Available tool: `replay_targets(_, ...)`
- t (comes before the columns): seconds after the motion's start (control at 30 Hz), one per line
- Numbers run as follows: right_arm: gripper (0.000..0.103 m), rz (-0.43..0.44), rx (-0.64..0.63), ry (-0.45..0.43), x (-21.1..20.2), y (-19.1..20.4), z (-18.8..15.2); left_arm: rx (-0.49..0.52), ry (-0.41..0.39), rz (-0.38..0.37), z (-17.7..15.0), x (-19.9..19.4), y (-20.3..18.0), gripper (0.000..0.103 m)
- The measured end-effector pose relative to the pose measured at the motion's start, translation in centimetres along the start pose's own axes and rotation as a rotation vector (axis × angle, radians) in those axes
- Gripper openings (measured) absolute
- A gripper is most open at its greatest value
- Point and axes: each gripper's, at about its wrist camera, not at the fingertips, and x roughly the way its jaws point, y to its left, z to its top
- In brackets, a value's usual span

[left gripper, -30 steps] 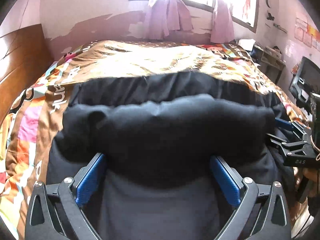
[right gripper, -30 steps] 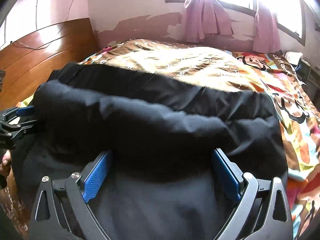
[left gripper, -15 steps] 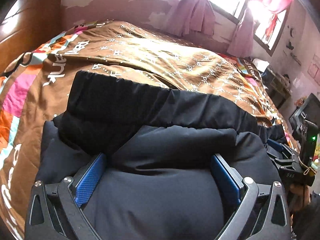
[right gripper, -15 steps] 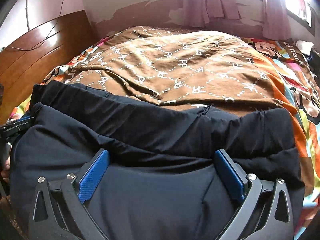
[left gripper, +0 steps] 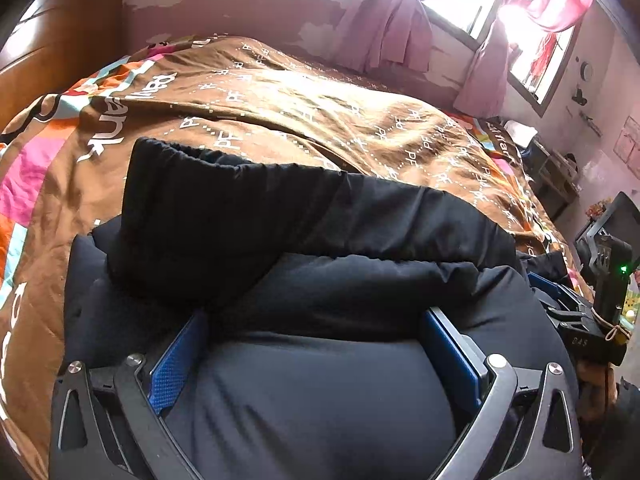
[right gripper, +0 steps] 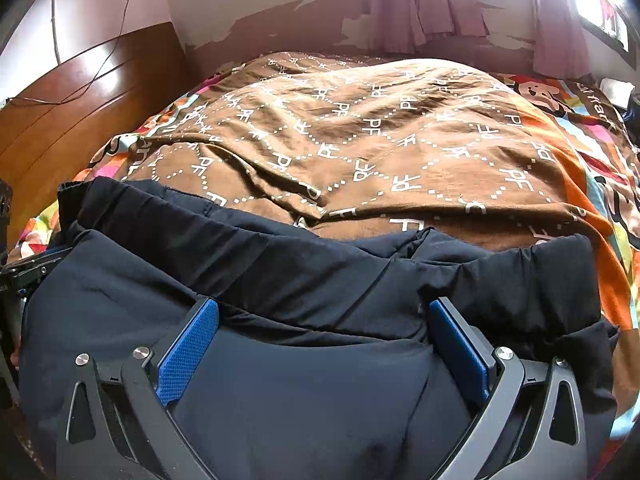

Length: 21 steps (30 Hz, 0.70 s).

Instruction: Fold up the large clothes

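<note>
Two hand-held grippers sit side by side at the near edge of a bed, both angled down onto a black padded jacket (left gripper: pixel 304 392).

Left gripper (left gripper: pixel 316 356): its blue-padded fingers (left gripper: pixel 172 364) are spread wide. A puffy fold of the jacket bulges up between them and fills the gap; whether the pads press on it cannot be told.

Right gripper (right gripper: pixel 328 348): its blue fingers (right gripper: pixel 188 348) are spread as wide as they go, having just been opening. Jacket fabric lies between them, apparently loose, with no sign of a pinch.

Outward from the fingers, the jacket is a thick folded bundle. Its long axis runs left to right, across both grippers, not away from them. Each gripper sits over one end of that span: the left over the left part, the right over the right part, so neither is clearly nearer to the whole.

The bundle's far edge, a gathered hem or cuff, lies just beyond the fingertips in both views. Past it, the brown patterned bedspread (right gripper: pixel 380 140) stretches towards a wall with pink curtains (right gripper: pixel 424 0) and a bright window.

A wooden headboard (right gripper: pixel 80 108) stands on the left.

In the left view, the right gripper's body shows at the right edge, close beside the jacket.
</note>
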Motion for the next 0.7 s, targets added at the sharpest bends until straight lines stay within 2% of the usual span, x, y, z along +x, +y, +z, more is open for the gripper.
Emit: replay_targets(0.7, 0.102, 0.001, 0.009, -0.042, 0.12, -0.13, -0.46, 0.010, -0.017, 0.007, -0.38, 0.25, -0.09, 0.103)
